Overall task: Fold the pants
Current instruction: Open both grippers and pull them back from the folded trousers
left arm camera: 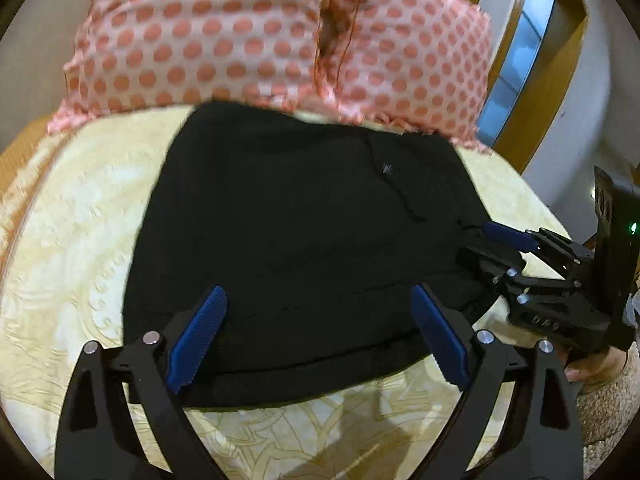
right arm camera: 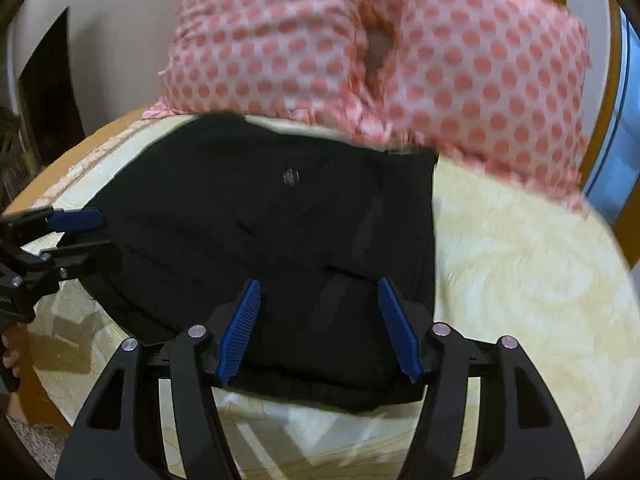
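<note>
The black pants (left arm camera: 300, 220) lie folded into a compact block on a cream patterned bedspread (left arm camera: 80, 240). My left gripper (left arm camera: 318, 292) hovers over their near edge with its blue pads wide apart and nothing pinched between them. In the right wrist view the pants (right arm camera: 280, 220) fill the middle, a small light logo on top. My right gripper (right arm camera: 319, 282) is open over their near right part, and its pads grip no cloth. Each gripper also shows in the other's view: the right gripper (left arm camera: 474, 242) at the pants' right edge, the left gripper (right arm camera: 102, 234) at their left edge.
A pink pillow (left arm camera: 260, 40) with red dots lies behind the pants, its hem overlapping their far edge; the same pillow (right arm camera: 400, 60) fills the top of the right wrist view. A wooden bed frame (right arm camera: 48, 176) runs along the left. A hand (left arm camera: 596, 368) holds the right gripper's handle.
</note>
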{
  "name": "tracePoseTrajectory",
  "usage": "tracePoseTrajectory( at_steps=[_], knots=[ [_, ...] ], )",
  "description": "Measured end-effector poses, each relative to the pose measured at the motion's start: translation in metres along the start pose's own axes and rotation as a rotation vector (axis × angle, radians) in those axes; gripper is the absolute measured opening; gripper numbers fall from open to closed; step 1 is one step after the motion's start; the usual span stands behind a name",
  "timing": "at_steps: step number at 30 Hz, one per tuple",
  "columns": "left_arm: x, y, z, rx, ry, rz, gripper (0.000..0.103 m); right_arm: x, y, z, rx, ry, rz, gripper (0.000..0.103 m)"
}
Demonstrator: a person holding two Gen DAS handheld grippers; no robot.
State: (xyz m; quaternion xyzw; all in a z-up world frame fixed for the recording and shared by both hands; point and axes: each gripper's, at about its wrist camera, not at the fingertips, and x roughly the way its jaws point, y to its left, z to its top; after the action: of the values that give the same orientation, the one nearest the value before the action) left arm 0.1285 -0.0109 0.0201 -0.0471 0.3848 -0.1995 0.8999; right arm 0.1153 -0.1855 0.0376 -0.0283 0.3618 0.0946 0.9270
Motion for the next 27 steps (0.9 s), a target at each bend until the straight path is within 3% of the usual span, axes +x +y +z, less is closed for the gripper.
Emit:
tracePoseTrajectory(
  at_steps=[3,8,10,12,14,16,27],
  knots=[
    [0.005,-0.002,0.001,0.000,0.017,-0.001,0.100,0.006,-0.013,0.001,0.117,0.033,0.061,0.067],
    [0.005,0.007,0.008,-0.103,0.008,-0.045,0.101,0.009,-0.006,0.004,0.162,0.044,0.065,0.081],
    [-0.007,0.012,0.005,-0.147,-0.007,-0.053,0.101,-0.001,-0.014,0.004,0.239,0.017,0.078,0.081],
    [-0.027,0.013,-0.002,-0.138,-0.039,0.027,0.101,-0.019,-0.025,-0.001,0.309,-0.029,0.022,0.086],
    [-0.046,0.013,-0.012,-0.096,-0.086,0.132,0.101,-0.036,-0.031,-0.008,0.315,-0.067,-0.095,0.090],
    [-0.064,0.012,-0.026,-0.062,-0.119,0.198,0.101,-0.050,-0.032,-0.019,0.305,-0.093,-0.151,0.092],
    [-0.079,0.000,-0.077,-0.029,-0.112,0.272,0.101,-0.060,0.028,-0.082,0.168,-0.054,-0.128,0.094]
  ],
)
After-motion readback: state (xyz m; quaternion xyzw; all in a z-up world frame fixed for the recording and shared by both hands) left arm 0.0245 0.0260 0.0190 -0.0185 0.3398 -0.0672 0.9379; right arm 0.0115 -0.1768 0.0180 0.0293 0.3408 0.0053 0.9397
